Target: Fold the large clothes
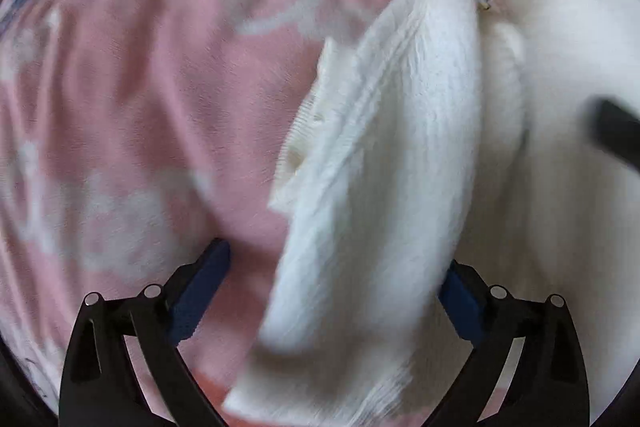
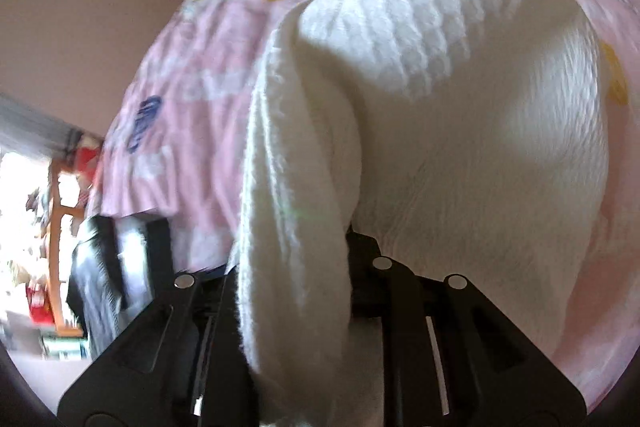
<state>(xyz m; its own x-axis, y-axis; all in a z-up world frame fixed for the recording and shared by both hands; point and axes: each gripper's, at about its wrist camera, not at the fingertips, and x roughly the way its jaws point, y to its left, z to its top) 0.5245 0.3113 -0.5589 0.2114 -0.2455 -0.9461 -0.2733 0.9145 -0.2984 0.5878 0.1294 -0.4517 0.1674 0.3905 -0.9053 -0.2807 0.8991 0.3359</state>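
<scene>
Sweater (image 1: pixel 400 155), white and knitted, lies bunched on the pink bedsheet (image 1: pixel 140 87), one fold rising toward the left tool (image 1: pixel 332 287). That tool is spread wide, its blue pads apart, with the fold passing between them. The right tool (image 2: pixel 296 267) is clenched on a thick roll of the sweater (image 2: pixel 440 107), which drapes over it. Blur hides finer detail.

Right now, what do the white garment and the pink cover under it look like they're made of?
White garment: likely a soft knit with a matte, fuzzy finish; ribbed rows and a textured weave show. Pink cover: thin printed woven fabric, probably cotton; flat, wrinkled, floral print.
</scene>
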